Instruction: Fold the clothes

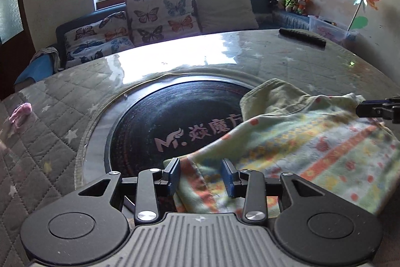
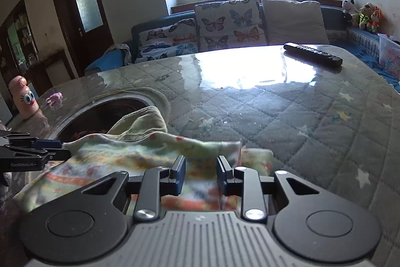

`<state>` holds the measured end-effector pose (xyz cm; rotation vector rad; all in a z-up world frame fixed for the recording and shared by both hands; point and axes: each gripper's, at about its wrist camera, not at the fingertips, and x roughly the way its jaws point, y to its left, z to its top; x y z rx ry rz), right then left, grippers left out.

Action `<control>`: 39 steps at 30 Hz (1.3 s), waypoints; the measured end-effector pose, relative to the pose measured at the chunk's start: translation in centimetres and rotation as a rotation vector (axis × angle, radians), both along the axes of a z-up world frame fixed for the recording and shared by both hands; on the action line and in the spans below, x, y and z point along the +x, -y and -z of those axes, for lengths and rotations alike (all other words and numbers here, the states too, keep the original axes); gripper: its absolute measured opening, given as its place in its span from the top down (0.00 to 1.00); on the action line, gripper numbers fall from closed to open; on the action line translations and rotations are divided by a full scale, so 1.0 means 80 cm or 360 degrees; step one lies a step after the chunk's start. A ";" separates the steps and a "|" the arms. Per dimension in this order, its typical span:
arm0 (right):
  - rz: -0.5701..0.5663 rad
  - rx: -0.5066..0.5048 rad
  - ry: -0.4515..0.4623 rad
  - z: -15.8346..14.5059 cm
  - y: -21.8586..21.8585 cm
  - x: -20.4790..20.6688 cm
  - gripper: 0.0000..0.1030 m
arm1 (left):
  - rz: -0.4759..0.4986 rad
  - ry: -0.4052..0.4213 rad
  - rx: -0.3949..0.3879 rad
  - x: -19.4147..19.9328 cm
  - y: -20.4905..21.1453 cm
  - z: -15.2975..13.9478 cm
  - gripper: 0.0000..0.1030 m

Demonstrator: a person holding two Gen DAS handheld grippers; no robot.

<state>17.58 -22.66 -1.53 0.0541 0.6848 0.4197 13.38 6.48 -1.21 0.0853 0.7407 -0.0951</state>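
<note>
A: Start at the left of the left wrist view. What's there?

B: A small pink toy [image 1: 20, 111] lies at the left edge on the quilted table [image 1: 62, 101]. Right of it, mid-frame, sits a round black plate [image 1: 175, 114] set into the table, with pale lettering on it.

A: And the left gripper [image 1: 201, 175]?

B: Low in the centre, its blue-padded fingers [image 1: 174, 173] spread apart. A corner of the patterned garment [image 1: 312, 142] lies between them, but the pads are not pressed onto it. The garment fills the lower right, partly covering the plate, with a plain green fold bunched at its top edge.

A: Further right?

B: The right gripper [image 1: 375, 109] comes in from the right edge, its tip at the garment's far corner. A dark remote control [image 1: 302, 37] lies in the upper right on the table.

A: Now the right wrist view.

B: A pink figurine [image 2: 23, 98] stands at the left edge. Below it the left gripper enters from the left, its tip at the garment's edge. In the lower centre the right gripper's fingers are spread too, with the cloth under and between them, not pinched. The garment's folded corner ends just right of those fingers. The remote lies in the upper right, well apart from the cloth.
</note>
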 end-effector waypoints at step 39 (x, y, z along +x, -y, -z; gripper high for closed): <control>-0.0169 -0.0098 0.0178 -0.021 -0.053 -0.083 0.28 | -0.0130 0.0110 -0.0005 -0.052 -0.007 -0.028 0.00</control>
